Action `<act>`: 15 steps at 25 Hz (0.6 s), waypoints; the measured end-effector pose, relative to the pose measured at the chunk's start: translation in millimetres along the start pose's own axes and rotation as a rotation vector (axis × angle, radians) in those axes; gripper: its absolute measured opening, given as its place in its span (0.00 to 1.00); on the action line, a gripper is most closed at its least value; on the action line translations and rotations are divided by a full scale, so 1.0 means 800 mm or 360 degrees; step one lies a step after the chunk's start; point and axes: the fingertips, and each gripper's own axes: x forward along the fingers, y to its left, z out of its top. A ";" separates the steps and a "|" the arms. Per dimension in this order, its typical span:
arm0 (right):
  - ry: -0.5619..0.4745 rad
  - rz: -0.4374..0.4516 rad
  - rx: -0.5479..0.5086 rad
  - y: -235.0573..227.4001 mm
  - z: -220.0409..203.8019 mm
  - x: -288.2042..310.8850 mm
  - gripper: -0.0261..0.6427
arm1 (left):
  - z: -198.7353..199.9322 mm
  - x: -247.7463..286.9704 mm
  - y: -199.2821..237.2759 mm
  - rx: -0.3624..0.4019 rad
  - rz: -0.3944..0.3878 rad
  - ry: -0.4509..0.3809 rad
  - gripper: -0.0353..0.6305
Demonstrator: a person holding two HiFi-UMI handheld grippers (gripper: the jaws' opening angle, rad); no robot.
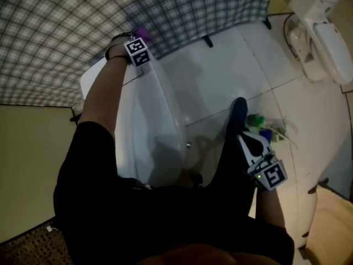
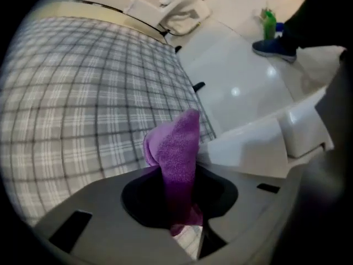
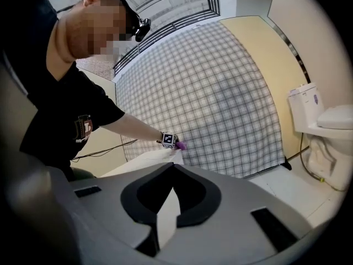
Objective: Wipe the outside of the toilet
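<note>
Reaching out straight-armed, left tongs [image 1: 139, 42] pinch a purple cloth [image 2: 177, 142]; right tongs [image 3: 174, 167] hang low, pressed together

A person in a black T-shirt [image 1: 165, 220] bent over a white ceramic toilet [image 1: 149, 120] that stood in front of a grey checked fabric curtain [image 1: 66, 26] hung across the back. The left gripper [image 1: 139, 40] was at the toilet's far end, just beside the curtain, with a purple knitted cloth [image 2: 179, 148] clamped in it. The right gripper [image 1: 256, 159] hung low to the right of the toilet, next to the person's dark blue shoe [image 1: 238, 112] on the white tiled floor [image 1: 220, 70]. A green plastic bottle [image 1: 255, 120] stood just right of the shoe. A second white ceramic toilet [image 1: 322, 32] stood well apart, at the far right.
</note>
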 end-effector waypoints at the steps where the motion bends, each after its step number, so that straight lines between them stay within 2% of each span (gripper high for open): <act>1: 0.0004 -0.0003 0.0014 -0.002 -0.002 -0.002 0.05 | -0.003 -0.001 0.000 0.0103 0.0012 0.0047 0.20; 4: -0.0003 -0.0011 0.0033 -0.003 -0.006 -0.009 0.05 | -0.012 0.007 -0.015 0.0508 0.0059 0.0170 0.19; 6: -0.0023 -0.0011 0.0026 -0.002 -0.013 -0.015 0.05 | -0.015 0.002 -0.036 0.0691 0.0082 0.0231 0.19; 9: -0.0060 -0.0002 0.0006 0.005 -0.027 -0.021 0.05 | -0.015 -0.015 -0.071 0.0842 0.0111 0.0294 0.19; 11: -0.0066 0.0006 0.0007 0.015 -0.020 -0.026 0.05 | -0.011 -0.029 -0.085 0.0930 0.0128 0.0285 0.19; 13: -0.0080 0.0009 0.0019 0.025 0.000 -0.033 0.05 | -0.002 -0.053 -0.096 0.0946 0.0116 0.0230 0.19; 15: -0.0109 0.0011 0.0011 0.033 0.017 -0.041 0.05 | 0.012 -0.083 -0.113 0.0886 0.0067 0.0156 0.19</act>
